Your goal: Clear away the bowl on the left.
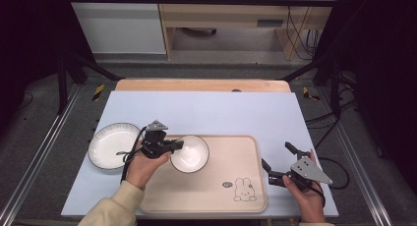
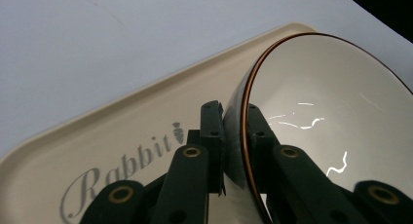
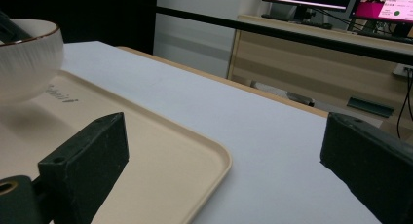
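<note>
Your left gripper (image 1: 178,145) pinches the white bowl's (image 1: 191,155) rim over the rabbit tray (image 1: 246,186); your right gripper (image 1: 277,161) is spread wide.

The beige tray (image 2: 122,121) carries the word "Rabbit" in grey script, with a small carrot drawn after it. A little dark mark beside its bunny drawing (image 1: 245,190) is too small to read.
</note>
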Tool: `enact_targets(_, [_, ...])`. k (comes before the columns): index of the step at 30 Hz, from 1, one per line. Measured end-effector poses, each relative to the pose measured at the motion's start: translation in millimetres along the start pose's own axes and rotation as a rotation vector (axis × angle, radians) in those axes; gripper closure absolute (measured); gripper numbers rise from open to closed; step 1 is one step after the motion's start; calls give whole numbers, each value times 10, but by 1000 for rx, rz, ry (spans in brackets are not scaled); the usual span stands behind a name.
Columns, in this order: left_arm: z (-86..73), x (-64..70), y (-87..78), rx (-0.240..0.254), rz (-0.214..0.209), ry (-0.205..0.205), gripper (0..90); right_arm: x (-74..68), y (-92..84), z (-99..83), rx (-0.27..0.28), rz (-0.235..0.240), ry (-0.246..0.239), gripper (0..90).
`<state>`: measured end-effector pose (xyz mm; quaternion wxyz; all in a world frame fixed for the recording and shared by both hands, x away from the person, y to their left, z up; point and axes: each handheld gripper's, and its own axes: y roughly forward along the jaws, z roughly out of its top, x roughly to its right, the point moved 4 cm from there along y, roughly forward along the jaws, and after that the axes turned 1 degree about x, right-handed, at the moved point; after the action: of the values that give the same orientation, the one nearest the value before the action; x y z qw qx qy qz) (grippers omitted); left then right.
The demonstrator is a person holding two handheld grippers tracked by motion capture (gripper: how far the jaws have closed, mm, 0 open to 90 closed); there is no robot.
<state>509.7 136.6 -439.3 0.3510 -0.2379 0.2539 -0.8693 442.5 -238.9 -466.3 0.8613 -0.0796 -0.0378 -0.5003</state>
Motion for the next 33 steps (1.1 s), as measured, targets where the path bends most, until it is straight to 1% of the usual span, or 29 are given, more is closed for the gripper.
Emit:
enact_targets(2, [4,22,17,-6,2,5,818,0,-1,2,1,0,-2,38])
enact_targets(5, [15,93,80,-10,-16,11,818,1,-4,5,3,-1,-1,38])
enact_targets(8, [20,132,116,-17,-18,16,817,3,-4,2,0,-2,3,38])
enact_targets(11, [24,191,161,-22,-34,19,818,6,-5,1,1,-1,3,38])
enact_targets(16, [15,235,205,-28,-44,25,818,9,-7,4,1,-3,5,38])
enact_targets(19, [-9,264,226,-28,-54,21,818,12,-8,8,5,-4,4,38])
enact_targets(20, [-32,280,239,-35,-60,24,818,12,-11,6,4,-4,6,38])
enact_targets(23, [-49,295,249,-42,-59,29,817,11,-10,1,1,-4,7,38])
enact_targets(24, [-55,305,253,-36,-55,33,817,10,-9,1,0,-3,7,38])
enact_targets(29, [-75,358,268,-39,-73,35,817,4,-2,2,0,0,7,38])
enact_targets(33, [-93,363,286,-48,-72,37,817,4,-4,3,1,0,3,38])
